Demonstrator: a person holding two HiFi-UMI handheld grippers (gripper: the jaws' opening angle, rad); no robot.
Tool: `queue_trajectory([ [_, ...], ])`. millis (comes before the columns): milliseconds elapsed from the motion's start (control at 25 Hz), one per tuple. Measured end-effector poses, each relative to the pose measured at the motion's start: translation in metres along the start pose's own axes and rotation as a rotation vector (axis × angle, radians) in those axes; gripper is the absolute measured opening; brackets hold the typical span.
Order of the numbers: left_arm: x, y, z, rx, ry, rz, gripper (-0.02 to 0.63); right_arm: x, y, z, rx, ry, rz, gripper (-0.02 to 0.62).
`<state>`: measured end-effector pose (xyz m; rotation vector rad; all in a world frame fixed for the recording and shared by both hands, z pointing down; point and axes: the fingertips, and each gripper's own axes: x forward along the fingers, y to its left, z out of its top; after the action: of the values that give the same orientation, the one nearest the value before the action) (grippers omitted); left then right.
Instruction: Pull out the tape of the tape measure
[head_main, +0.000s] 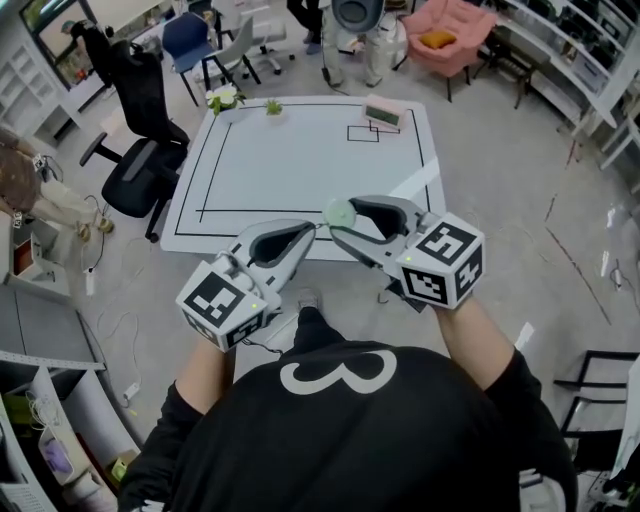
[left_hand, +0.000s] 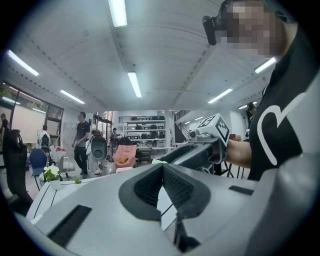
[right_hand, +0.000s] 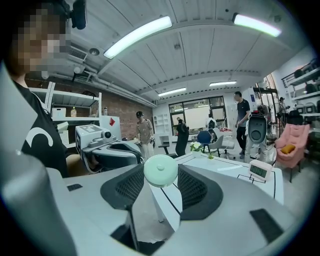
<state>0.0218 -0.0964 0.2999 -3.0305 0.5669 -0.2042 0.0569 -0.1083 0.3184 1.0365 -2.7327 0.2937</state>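
Left claw (head_main: 310, 230) closed, right claw (head_main: 340, 215) clamped wider, tips nearly meeting.

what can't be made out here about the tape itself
- Tape end: left gripper view, the shut jaws of the left gripper hide whether they pinch it.
- Pulled-out tape: head view, too thin to see beside the tape measure.
- Display on the small white device: right gripper view, too small to read.

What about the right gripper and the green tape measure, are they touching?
Touching. In the right gripper view, the right gripper closes on both sides of the tape measure, with no gap.
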Motion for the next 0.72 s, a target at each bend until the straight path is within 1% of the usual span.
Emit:
queue_trajectory([
  [120,0.001,0.002,0.002,-0.048,-0.008,-0.004,0.002,-0.004,-0.005,0.000,0.008,-0.008,-0.016,0.219],
  [320,-0.004,0.005,0.004,-0.102,-0.024,0.005,0.000,-0.014,-0.013,-0.004,0.022,-0.022,-0.053,0.219],
  [520,-0.010,0.008,0.003,-0.132,-0.030,0.017,0.000,-0.020,-0.017,-0.009,0.022,-0.017,-0.075,0.219],
  [720,-0.013,0.017,0.000,-0.144,-0.028,0.039,0.000,-0.026,-0.029,-0.016,0.008,-0.002,-0.120,0.219],
])
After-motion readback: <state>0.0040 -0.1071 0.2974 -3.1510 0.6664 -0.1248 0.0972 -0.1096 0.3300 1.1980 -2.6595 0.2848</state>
